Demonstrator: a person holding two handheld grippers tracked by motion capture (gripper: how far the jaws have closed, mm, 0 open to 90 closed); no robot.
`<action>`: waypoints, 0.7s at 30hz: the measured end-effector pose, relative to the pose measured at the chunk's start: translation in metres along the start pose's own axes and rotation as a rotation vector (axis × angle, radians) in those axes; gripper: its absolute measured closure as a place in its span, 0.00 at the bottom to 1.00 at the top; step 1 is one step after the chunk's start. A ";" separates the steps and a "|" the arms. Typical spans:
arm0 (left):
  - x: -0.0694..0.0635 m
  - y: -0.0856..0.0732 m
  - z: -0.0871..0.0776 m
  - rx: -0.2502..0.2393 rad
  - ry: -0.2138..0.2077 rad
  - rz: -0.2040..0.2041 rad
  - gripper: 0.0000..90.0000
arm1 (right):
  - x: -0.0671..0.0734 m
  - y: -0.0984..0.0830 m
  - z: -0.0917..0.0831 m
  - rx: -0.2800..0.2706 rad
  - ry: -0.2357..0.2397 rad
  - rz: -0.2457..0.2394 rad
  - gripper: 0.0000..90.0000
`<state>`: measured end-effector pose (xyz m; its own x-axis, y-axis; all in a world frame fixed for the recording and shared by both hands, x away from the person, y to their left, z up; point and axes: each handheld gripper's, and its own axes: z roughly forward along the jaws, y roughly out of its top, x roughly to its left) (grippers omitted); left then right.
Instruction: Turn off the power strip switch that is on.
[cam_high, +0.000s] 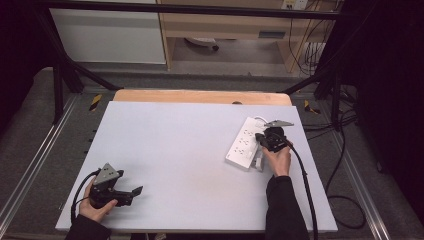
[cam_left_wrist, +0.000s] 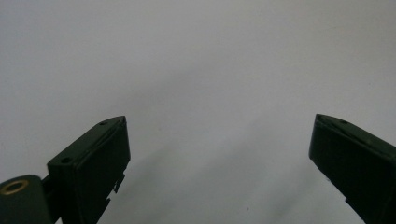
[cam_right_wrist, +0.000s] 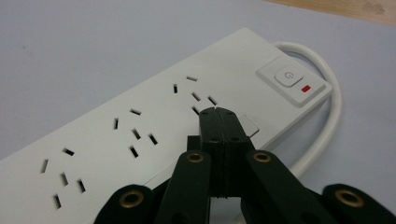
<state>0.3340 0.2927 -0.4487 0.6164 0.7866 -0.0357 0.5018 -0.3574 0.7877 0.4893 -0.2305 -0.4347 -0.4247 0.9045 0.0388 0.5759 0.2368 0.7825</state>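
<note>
Hovering with jaws pressed together, the right gripper (cam_right_wrist: 217, 112) points over the long white plastic power strip (cam_right_wrist: 140, 135) near the table's right edge, its switch just beyond; the left gripper (cam_high: 131, 194) waits well apart, jaws spread.

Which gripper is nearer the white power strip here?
Right. The right gripper, jaws shut, sits over the white power strip beside its switch end. The left gripper, jaws open, rests far across the table near the person's front left corner.
</note>
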 end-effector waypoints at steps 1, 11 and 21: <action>0.000 0.000 0.000 0.000 0.000 0.000 0.05 | 0.001 -0.001 0.001 0.006 -0.003 -0.004 1.00; 0.000 0.000 -0.001 -0.004 -0.001 -0.002 0.05 | 0.002 -0.002 0.002 -0.008 -0.013 0.002 1.00; 0.001 0.000 0.000 0.000 -0.002 -0.004 0.06 | 0.004 -0.001 -0.004 -0.004 -0.024 -0.022 1.00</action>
<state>0.3345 0.2931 -0.4491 0.6156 0.7870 -0.0399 0.5042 -0.3545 0.7874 0.4847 -0.2287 -0.4327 -0.4199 0.9075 0.0068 0.5638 0.2550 0.7855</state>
